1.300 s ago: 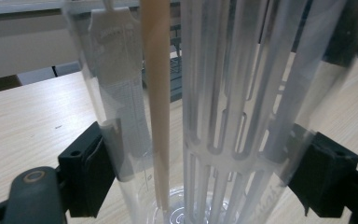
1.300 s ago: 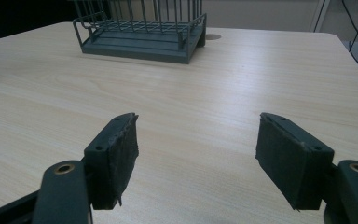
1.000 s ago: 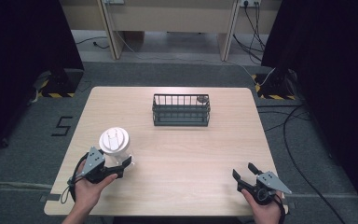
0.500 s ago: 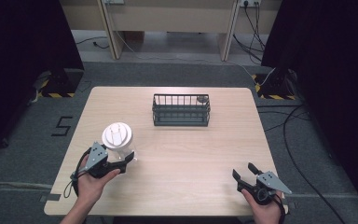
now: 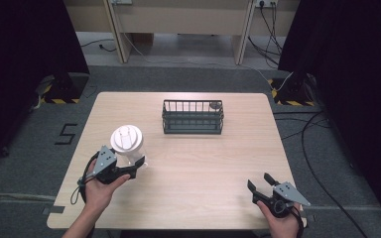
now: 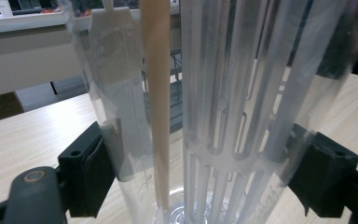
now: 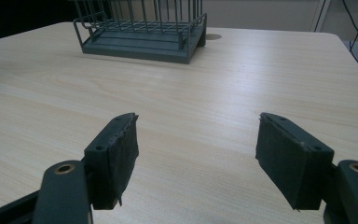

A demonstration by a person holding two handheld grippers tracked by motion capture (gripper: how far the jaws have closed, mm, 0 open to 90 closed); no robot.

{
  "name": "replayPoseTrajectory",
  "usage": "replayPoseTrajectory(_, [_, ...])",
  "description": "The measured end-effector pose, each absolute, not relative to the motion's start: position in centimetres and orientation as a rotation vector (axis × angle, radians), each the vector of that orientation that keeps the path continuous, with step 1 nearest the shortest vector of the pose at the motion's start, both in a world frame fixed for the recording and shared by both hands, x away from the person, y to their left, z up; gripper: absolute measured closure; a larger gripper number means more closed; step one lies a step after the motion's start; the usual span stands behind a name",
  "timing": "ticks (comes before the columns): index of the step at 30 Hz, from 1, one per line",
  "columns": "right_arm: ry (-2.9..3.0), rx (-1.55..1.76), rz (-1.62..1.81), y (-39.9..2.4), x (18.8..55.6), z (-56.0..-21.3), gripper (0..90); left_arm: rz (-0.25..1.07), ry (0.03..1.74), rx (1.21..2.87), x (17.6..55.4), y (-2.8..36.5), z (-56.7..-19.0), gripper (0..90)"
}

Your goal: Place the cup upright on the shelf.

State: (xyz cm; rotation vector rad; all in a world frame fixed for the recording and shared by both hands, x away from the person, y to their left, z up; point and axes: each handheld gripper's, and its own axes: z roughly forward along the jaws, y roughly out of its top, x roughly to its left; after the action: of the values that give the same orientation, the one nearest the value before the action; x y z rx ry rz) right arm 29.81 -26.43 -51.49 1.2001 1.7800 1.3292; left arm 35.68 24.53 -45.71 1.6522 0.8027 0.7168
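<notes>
— Lower left of the high view, item one: what is listed?

— Clear tumbler [image 5: 127,146] with a white lid, standing upright on the counter [image 5: 198,168], near its left edge. Left claw [image 5: 129,166] closed on its lower wall, one black pad on each side, as the left gripper view confirms [image 6: 200,140].

— Contents of the tumbler?

— White slotted insert and a pale stick or straw [image 6: 156,102]; through the plastic it is hard to say which.

— Item two?

— Right claw [image 5: 259,186], lower right of the frame, jaws spread wide and holding nothing. It sits close to the near edge of the counter, well apart from the tumbler.

— Item three?

— Dark wire basket [image 5: 192,117], upper centre of the counter, long side running left to right across the frame. Seen also in the right gripper view [image 7: 142,28], far ahead of the open pads.

— The relation the next move depends on?

— Basket lies up and to the right of the held tumbler. Tumbler's long axis is vertical. Left hand is nearer the basket than the right, and already has the load.

— Room to move?

— Bare wood between tumbler and basket, nothing in the path. Probably a lift and carry toward the basket; its rim must be cleared before setting down.
</notes>
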Motion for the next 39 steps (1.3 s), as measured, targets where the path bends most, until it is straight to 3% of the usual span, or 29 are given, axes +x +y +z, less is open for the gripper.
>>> replayPoseTrajectory(39, [1.788, 1.197, 1.33, -26.5, 29.8, -51.5, 30.2, 0.717, 0.759, 1.648, 38.7, 22.2, -44.0, 17.8])
